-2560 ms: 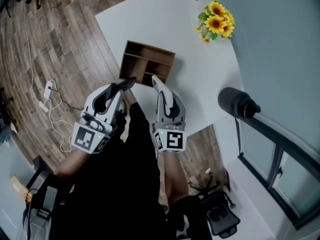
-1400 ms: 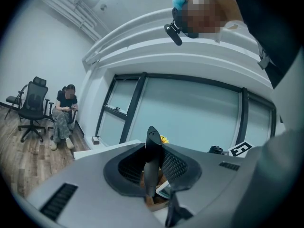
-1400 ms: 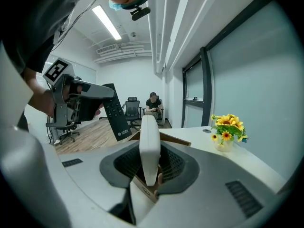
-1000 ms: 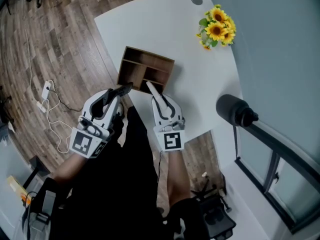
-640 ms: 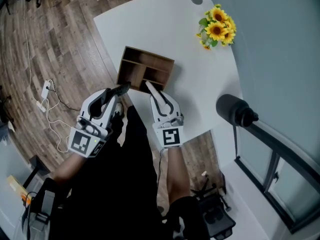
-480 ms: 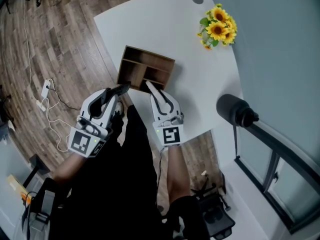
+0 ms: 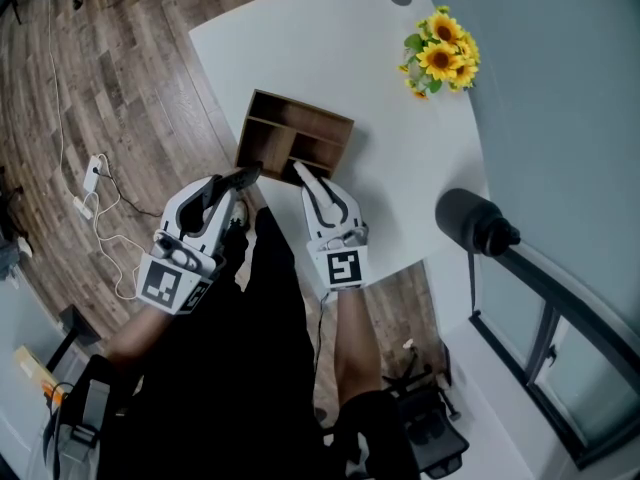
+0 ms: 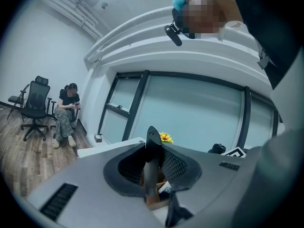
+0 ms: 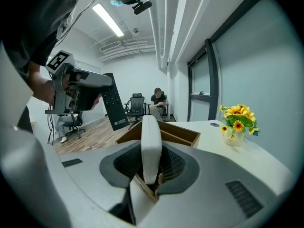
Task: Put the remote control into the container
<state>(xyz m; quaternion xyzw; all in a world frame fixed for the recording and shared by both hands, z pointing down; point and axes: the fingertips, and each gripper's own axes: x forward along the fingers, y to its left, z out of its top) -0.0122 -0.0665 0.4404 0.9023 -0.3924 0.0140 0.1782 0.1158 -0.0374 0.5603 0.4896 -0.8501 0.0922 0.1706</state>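
Note:
A brown wooden container [image 7: 297, 140] with open compartments stands near the left edge of the white table [image 7: 400, 158]. My left gripper [image 7: 243, 181] is shut on a black remote control [image 7: 250, 175], held edge-on [image 8: 151, 167] just off the container's near left corner. My right gripper [image 7: 313, 184] is shut on a white remote control [image 7: 303, 173], whose tip reaches the container's near wall. In the right gripper view the white remote [image 9: 150, 146] stands upright before the container [image 9: 172, 133], and the black remote [image 9: 114, 104] hangs from the left gripper [image 9: 97, 91] to the left.
A vase of sunflowers [image 7: 442, 53] stands at the table's far right [image 9: 237, 120]. A black cylinder on a bar [image 7: 476, 218] sticks out on the right. A power strip with cable [image 7: 95, 180] lies on the wood floor. A person [image 9: 159, 101] sits on a chair beyond.
Both grippers have edged forward toward the container's near wall with their remotes still held. Over the last half second almost nothing has moved.

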